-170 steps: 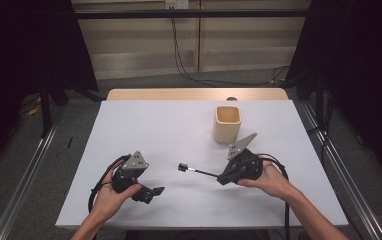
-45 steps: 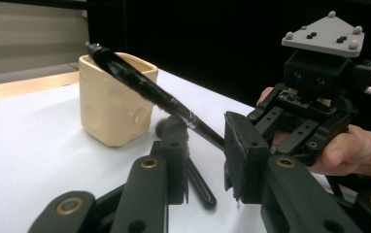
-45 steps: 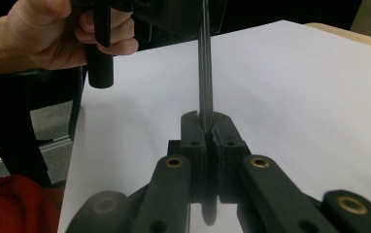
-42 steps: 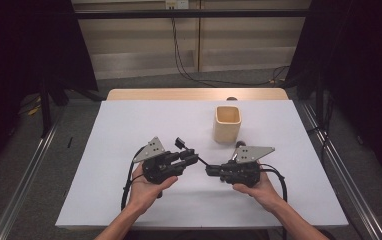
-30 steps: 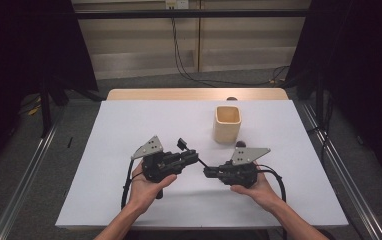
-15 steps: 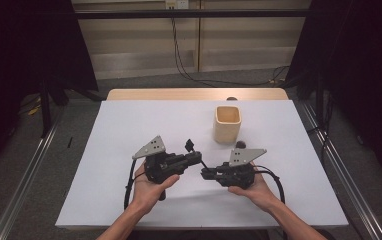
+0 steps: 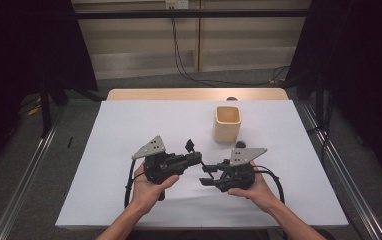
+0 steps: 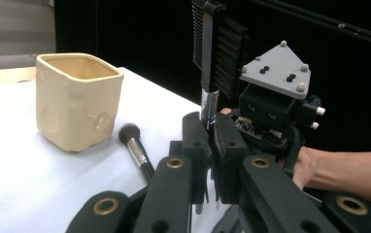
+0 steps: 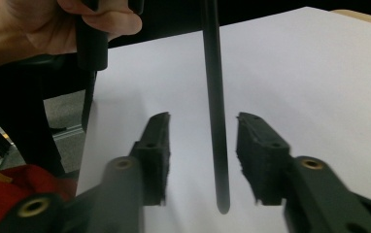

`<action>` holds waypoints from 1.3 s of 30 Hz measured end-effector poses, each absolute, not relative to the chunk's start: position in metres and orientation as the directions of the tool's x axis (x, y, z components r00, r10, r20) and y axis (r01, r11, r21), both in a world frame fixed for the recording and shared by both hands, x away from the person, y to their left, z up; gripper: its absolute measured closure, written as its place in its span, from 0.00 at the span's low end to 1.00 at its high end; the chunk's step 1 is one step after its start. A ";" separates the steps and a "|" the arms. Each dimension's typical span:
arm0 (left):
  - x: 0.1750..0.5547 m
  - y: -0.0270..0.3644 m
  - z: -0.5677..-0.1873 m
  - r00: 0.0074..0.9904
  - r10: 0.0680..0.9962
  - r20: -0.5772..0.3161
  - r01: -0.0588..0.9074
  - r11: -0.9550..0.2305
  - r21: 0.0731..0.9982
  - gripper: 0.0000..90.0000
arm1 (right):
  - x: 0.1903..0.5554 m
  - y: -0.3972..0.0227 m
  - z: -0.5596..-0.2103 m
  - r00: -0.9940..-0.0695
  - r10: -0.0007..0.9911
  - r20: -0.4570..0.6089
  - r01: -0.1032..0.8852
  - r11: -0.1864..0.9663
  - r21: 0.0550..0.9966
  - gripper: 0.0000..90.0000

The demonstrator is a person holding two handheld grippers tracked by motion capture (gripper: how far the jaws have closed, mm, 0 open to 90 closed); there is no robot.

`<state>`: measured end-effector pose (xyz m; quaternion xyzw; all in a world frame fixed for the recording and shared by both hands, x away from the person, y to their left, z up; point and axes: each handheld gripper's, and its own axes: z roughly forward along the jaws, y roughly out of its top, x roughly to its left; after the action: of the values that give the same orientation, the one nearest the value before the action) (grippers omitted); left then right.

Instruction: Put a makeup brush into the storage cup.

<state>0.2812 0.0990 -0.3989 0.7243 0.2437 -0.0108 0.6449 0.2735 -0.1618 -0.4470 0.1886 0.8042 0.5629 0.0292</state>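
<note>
Right hand-held gripper (image 9: 200, 162) just opened around brush handle (image 9: 215, 121), clear of both pads

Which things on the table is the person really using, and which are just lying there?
In use:
- black brush, clamped in the left gripper
- right gripper, jaws just opened around the brush handle, not pressing it
- cream cup, probably where it goes

Lying about:
- small round brush beside the cup

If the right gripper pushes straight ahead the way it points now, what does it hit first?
Probably the left gripper, facing it close by. The brush handle already hangs between the right gripper's open jaws, untouched by either pad.
</note>
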 end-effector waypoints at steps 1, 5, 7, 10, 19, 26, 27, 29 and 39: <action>0.282 0.100 -0.399 0.881 0.340 -0.329 0.367 -0.051 0.929 0.95 | 0.274 -0.162 -0.446 -0.924 0.343 0.167 0.274 0.290 0.917 0.54; 0.282 0.103 -0.397 0.880 0.353 -0.318 0.360 -0.061 0.931 0.95 | 0.276 -0.167 -0.445 -0.907 0.377 0.187 0.303 0.278 0.911 0.36; 0.283 0.105 -0.396 0.879 0.359 -0.315 0.359 -0.061 0.931 0.95 | 0.277 -0.169 -0.444 -0.902 0.378 0.208 0.322 0.269 0.908 0.27; 0.284 0.107 -0.394 0.878 0.363 -0.312 0.358 -0.066 0.931 0.95 | 0.277 -0.171 -0.443 -0.904 0.374 0.207 0.318 0.264 0.910 0.18; 0.288 0.119 -0.387 0.868 0.389 -0.309 0.369 -0.087 0.925 0.95 | 0.277 -0.180 -0.442 -0.899 0.383 0.212 0.320 0.245 0.915 0.10; 0.291 0.128 -0.383 0.861 0.409 -0.301 0.379 -0.121 0.918 0.95 | 0.277 -0.187 -0.443 -0.886 0.417 0.202 0.321 0.238 0.917 0.10; 0.292 0.129 -0.382 0.858 0.416 -0.302 0.381 -0.121 0.917 0.95 | 0.277 -0.187 -0.443 -0.884 0.422 0.201 0.323 0.239 0.916 0.10; 0.293 0.131 -0.381 0.858 0.418 -0.298 0.383 -0.133 0.914 0.95 | 0.276 -0.187 -0.443 -0.885 0.420 0.199 0.321 0.244 0.915 0.11; 0.291 0.122 -0.374 0.876 0.412 -0.251 0.361 -0.215 0.907 0.95 | 0.278 -0.187 -0.442 -0.884 0.426 0.193 0.316 0.241 0.917 0.11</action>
<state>0.2910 0.1218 -0.3736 0.7792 0.2482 0.0222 0.5751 0.2778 -0.1869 -0.4420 0.2360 0.7863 0.5689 0.0482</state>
